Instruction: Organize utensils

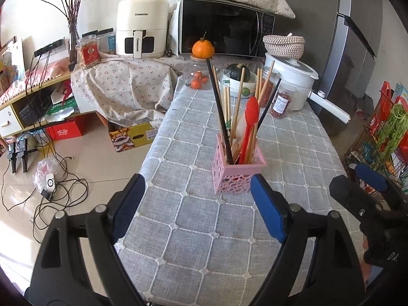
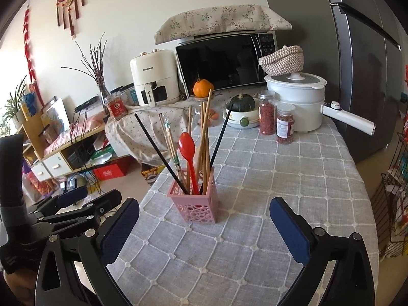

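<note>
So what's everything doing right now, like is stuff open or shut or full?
Left claw: open, holding nothing.
Right claw: open, holding nothing.
Pink holder: upright on the table, holding utensils.
Red spoon: standing in the holder, bowl end up.
Chopsticks: standing in the holder, leaning different ways.
Microwave: door shut.
White pot: lid on.
Two spice jars: capped, full of red stuff.

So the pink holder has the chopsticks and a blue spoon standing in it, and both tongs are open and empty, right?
Nearly. The spoon in the pink holder is red, not blue, as the right wrist view shows clearly. The rest holds: the chopsticks stand in the holder, and the left tongs and right tongs are open and empty.
</note>
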A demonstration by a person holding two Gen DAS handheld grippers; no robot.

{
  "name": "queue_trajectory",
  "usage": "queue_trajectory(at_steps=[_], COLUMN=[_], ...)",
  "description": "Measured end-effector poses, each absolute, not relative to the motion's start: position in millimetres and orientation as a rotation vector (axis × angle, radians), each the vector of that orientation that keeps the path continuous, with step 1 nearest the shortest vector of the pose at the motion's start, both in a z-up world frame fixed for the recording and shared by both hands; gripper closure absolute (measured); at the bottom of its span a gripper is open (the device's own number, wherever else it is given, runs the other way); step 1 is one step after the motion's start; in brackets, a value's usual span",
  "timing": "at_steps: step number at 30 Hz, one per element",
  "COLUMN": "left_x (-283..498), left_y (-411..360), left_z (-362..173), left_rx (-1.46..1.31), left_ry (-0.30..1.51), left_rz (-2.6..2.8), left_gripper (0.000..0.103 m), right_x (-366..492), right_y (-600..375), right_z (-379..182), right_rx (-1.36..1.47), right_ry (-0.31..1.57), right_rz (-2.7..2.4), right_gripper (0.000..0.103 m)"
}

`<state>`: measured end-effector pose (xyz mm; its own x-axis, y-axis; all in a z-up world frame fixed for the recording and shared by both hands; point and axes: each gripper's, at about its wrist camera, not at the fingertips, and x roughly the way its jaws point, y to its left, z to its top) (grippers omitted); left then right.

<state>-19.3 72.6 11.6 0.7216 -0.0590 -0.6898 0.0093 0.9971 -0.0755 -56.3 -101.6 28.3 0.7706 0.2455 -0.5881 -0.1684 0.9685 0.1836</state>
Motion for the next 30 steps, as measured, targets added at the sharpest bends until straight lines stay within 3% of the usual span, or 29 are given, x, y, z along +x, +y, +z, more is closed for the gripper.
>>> queue_trajectory(at_steps=[30], left_x=[-29], left_y=[56], left_z=[22], left_rx=[-0.005], left_ry=[0.703], left_rz=[-0.041], left_gripper=[0.017], right_x=[-65], right_y=[-99], right_z=[31], right_rx=[0.049], right_ry=[0.612], right_rz=[0.162], right_gripper=[0.000])
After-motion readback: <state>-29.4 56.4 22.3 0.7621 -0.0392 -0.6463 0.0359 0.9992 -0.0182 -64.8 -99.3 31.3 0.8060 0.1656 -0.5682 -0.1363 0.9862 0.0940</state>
